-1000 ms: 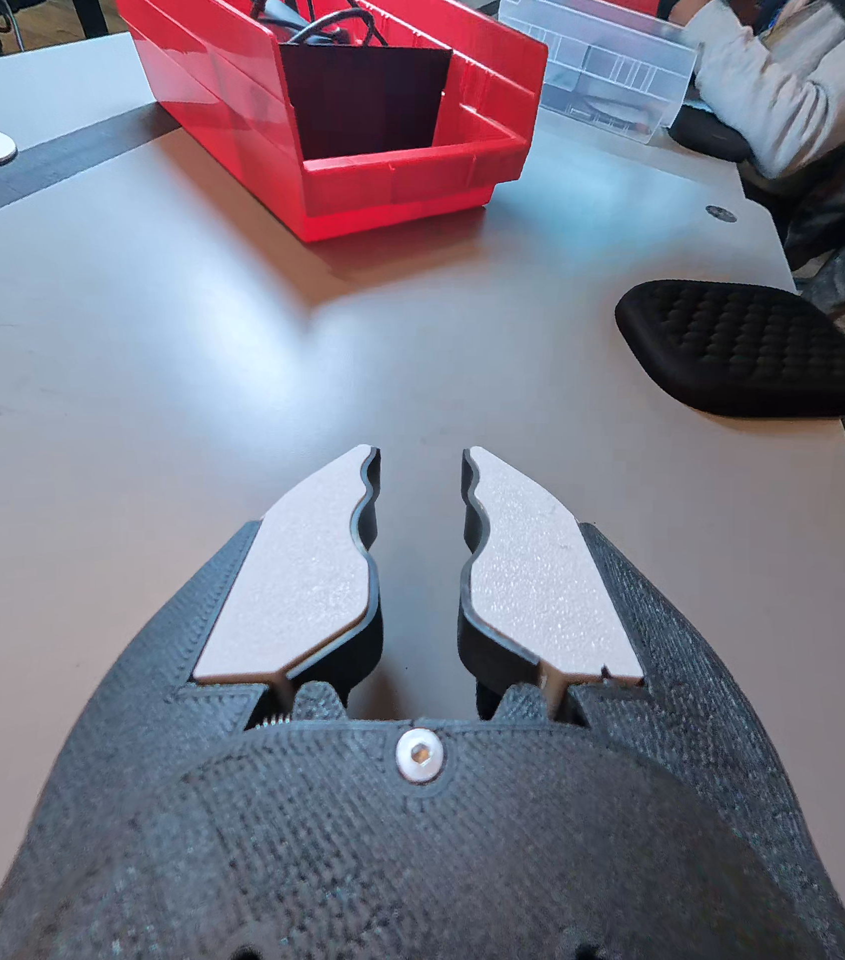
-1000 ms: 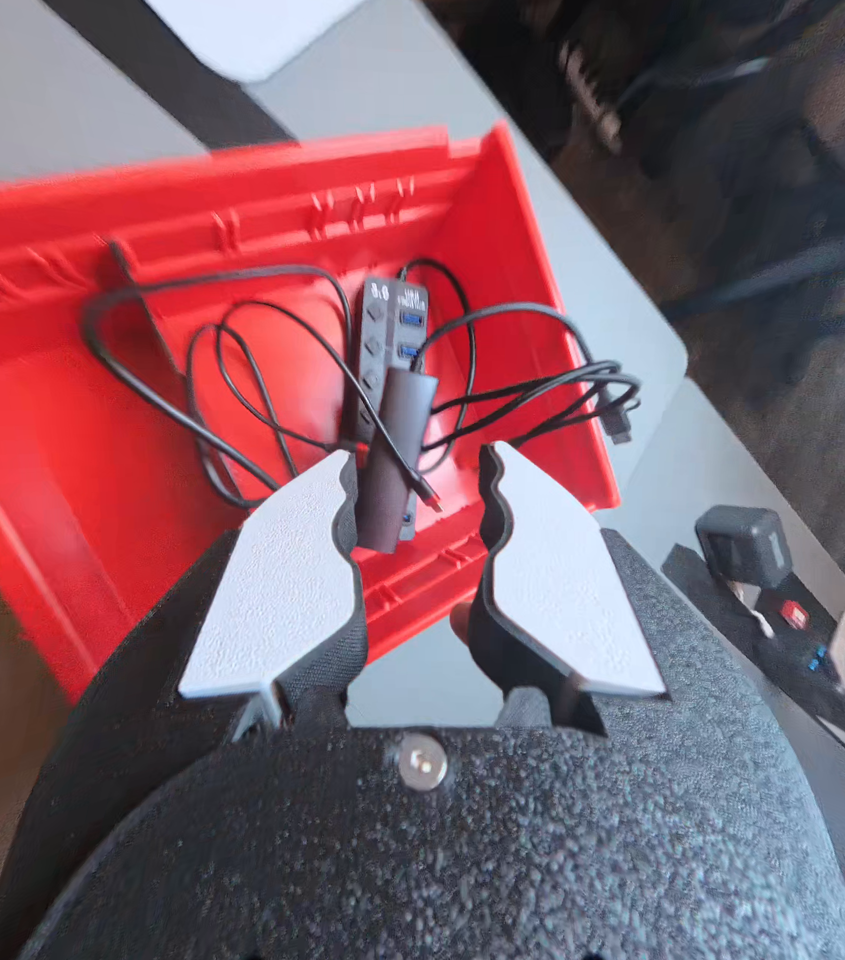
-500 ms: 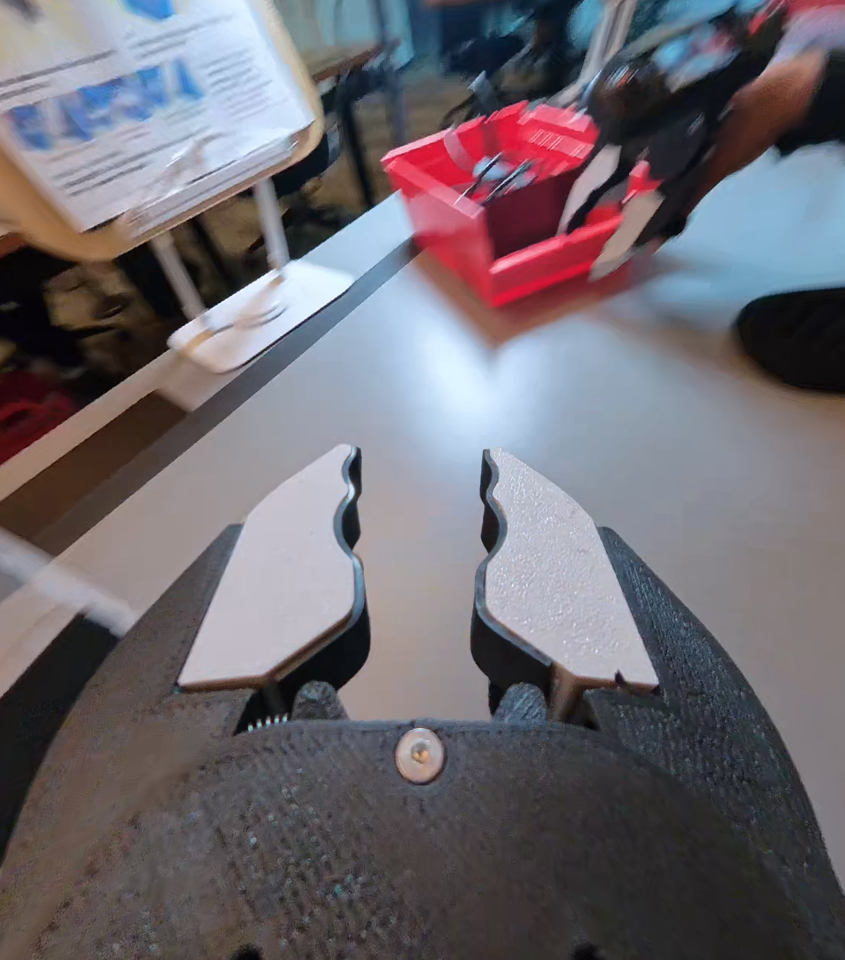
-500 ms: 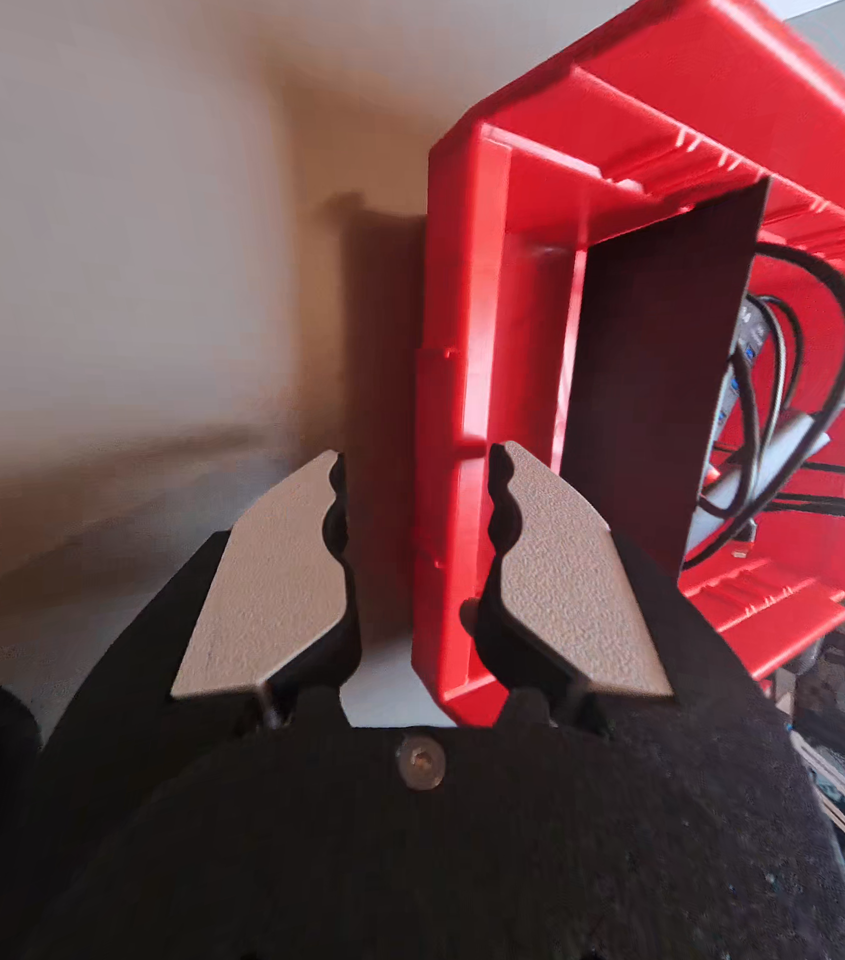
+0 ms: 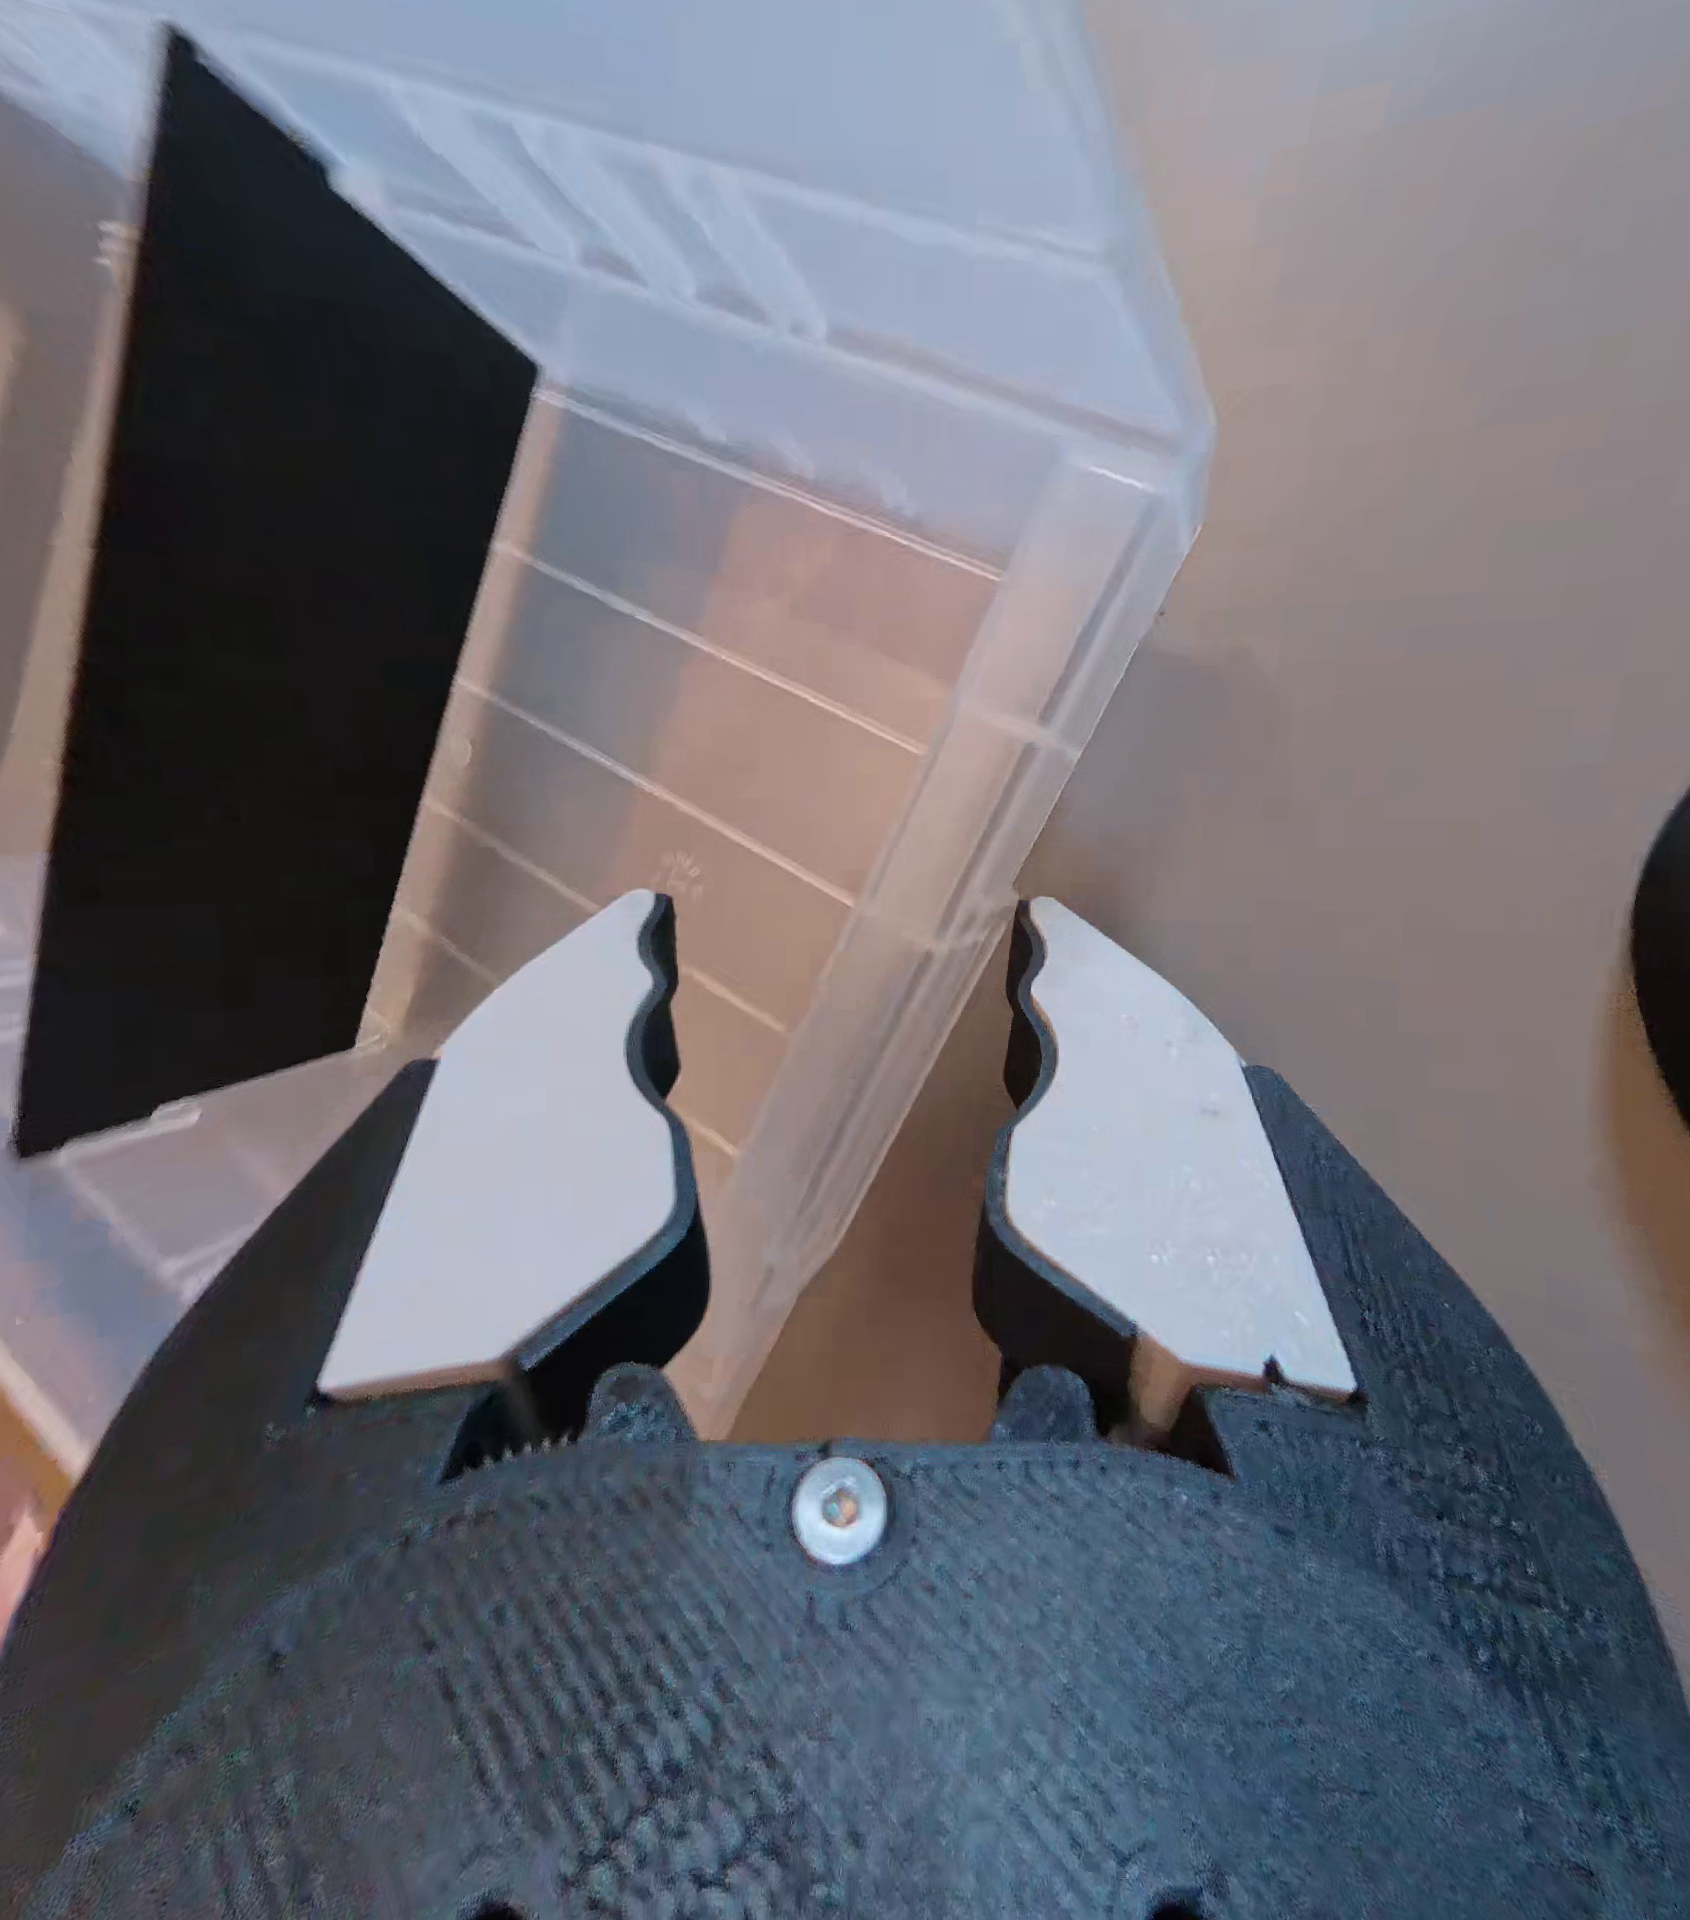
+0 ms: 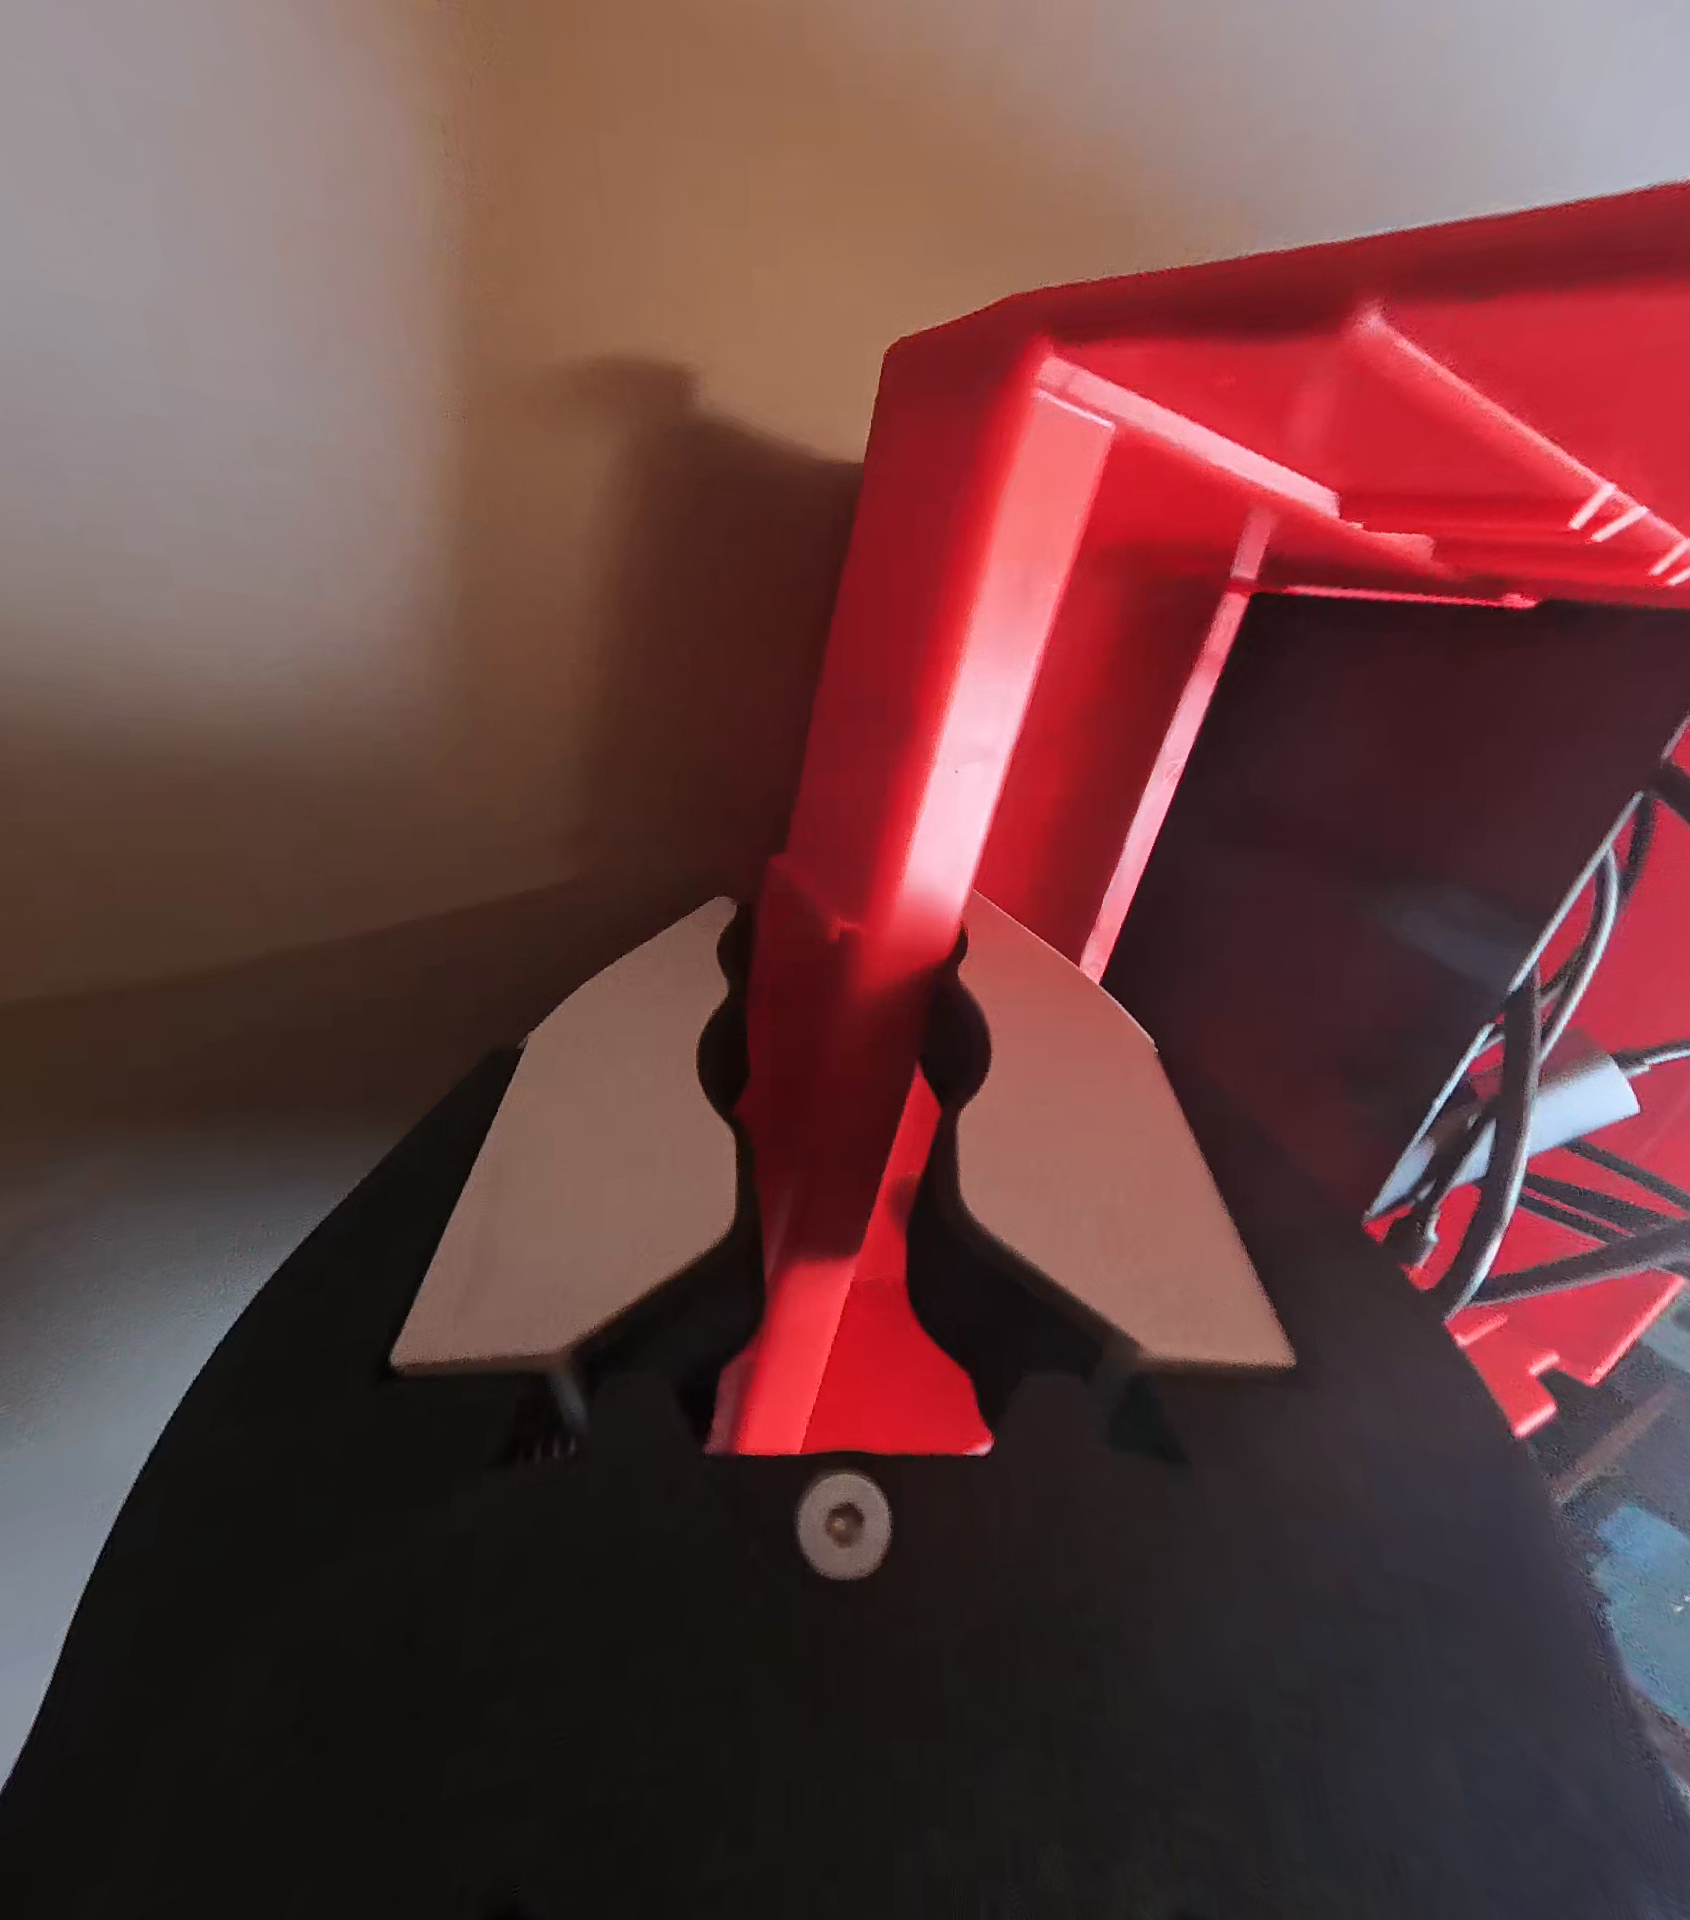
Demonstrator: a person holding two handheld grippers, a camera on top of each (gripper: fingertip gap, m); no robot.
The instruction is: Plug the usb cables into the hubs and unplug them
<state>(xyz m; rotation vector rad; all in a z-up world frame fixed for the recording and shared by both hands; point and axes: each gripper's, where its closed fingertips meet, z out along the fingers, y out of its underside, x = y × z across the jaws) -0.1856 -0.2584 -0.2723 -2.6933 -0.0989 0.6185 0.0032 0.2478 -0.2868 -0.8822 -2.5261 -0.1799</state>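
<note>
Holding the front wall of the red bin (image 6: 976,831), the right gripper (image 6: 846,935) is closed on the plastic: one finger is outside the wall and the other inside, and the red edge fills the gap between them. The usb cables (image 6: 1527,1143) lie in a loose tangle inside this bin, behind a dark divider card (image 6: 1392,810), with a grey plug or hub body (image 6: 1579,1101) among them; I cannot tell clearly which it is, because that part is blurred.

The left gripper (image 5: 841,925) is open and holds nothing. Its fingers stand on both sides of the side wall of the clear plastic bin (image 5: 820,468), one inside and one outside, but they do not yet touch it. This bin also has a black divider card (image 5: 269,623), and no cable shows in it. A corner of the red bin is visible at the lower left of the left wrist view.

I judge that the step in hand is to move both bins on the table (image 5: 1443,416) into working position. To do it well, the left gripper should close squarely on the clear wall, low enough that the thin plastic does not bend. The right one should slide its bin flat, without tilting, so the cables stay inside. Both should move slowly.
</note>
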